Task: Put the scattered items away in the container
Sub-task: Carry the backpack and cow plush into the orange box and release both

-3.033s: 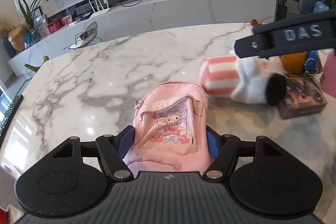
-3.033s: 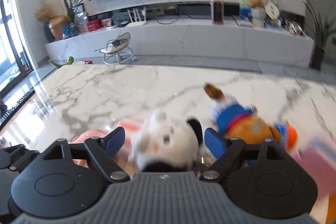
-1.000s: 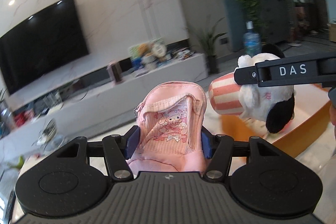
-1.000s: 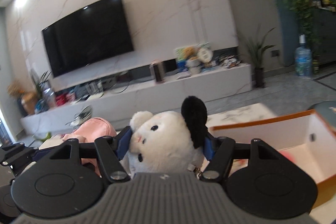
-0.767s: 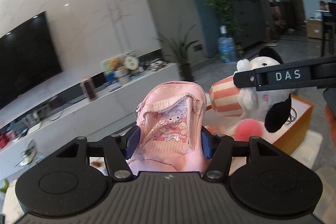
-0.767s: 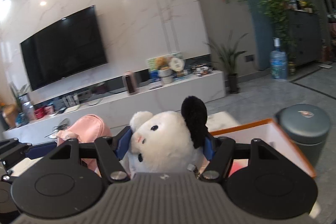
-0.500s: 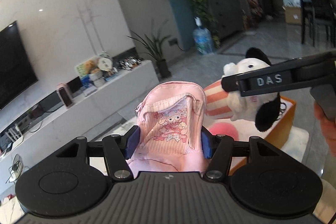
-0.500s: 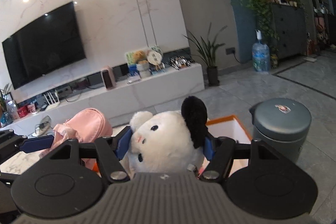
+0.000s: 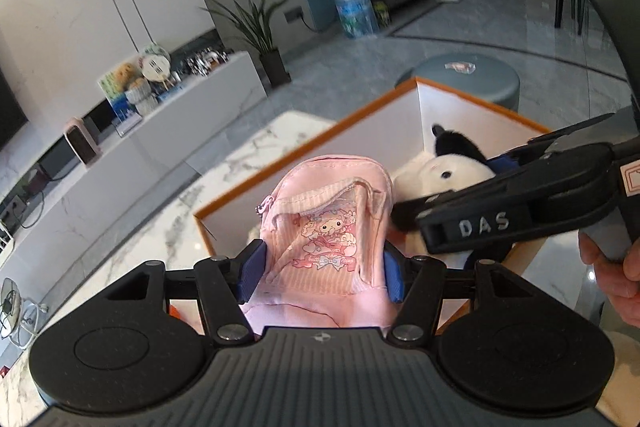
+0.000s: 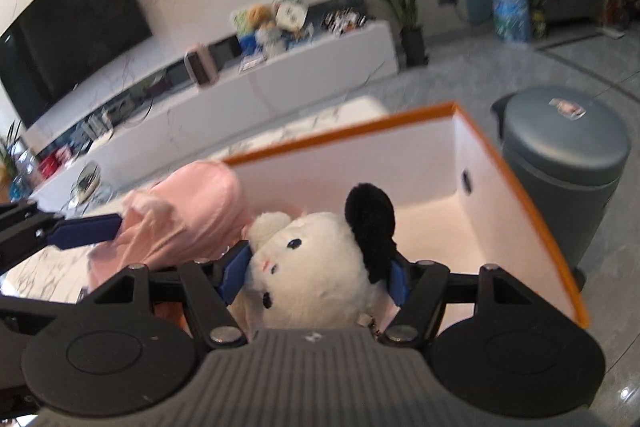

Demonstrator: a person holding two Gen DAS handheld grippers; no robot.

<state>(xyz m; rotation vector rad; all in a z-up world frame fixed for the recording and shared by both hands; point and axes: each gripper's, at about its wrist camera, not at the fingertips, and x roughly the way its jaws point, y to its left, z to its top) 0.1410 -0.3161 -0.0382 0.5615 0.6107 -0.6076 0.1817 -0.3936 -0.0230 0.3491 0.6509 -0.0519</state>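
My left gripper is shut on a small pink backpack with a cartoon print and holds it over the near edge of an orange-rimmed box with white inside. My right gripper is shut on a white plush toy with a black ear and holds it above the box. The right gripper also shows in the left wrist view, just right of the backpack, with the plush in it. The pink backpack shows at the left in the right wrist view.
The box stands at the end of a white marble table. A grey round bin stands on the floor just beyond the box. A white TV console runs along the far wall. A water bottle stands far back.
Both grippers have swung right and tipped down, carrying the backpack and the plush from the table area to just over the open box. Both holds are unchanged.
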